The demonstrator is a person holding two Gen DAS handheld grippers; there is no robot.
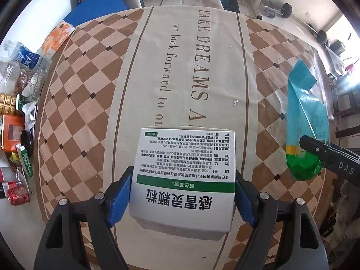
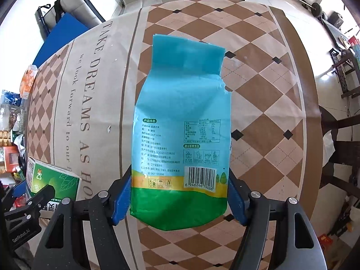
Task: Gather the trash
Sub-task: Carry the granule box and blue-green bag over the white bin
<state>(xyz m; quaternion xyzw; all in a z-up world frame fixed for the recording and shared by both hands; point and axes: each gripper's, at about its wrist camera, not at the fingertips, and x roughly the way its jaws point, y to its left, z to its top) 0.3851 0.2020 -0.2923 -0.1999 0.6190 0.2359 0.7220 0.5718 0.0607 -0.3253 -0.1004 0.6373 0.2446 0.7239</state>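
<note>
The cloth on the surface [image 1: 180, 72] reads "TAKE DREAMS AS" and "we look forward to our". The white box [image 1: 184, 180] carries "感冒灵颗粒" in bold. The blue bag [image 2: 182, 123] bears barcode digits 6 946246 706266; a black arm [image 2: 22, 220] reads "GenRobot.AI".

**Hand-held two-finger grippers, seen from their own wrist cameras.**

Left gripper [image 1: 182, 193]: matte black linkage arms with triangular cut-outs, silver round-headed pivot screws, and blue pads [image 1: 119, 195] lining the fingers at 7 and 5 o'clock. Right gripper [image 2: 180, 195]: the same build, its black arms finely speckled. In the left view the right unit's black body enters at 4 o'clock, lettered "DAS" in white; in the right view the left unit's body at 8 o'clock reads "GenRobot.AI".
</note>
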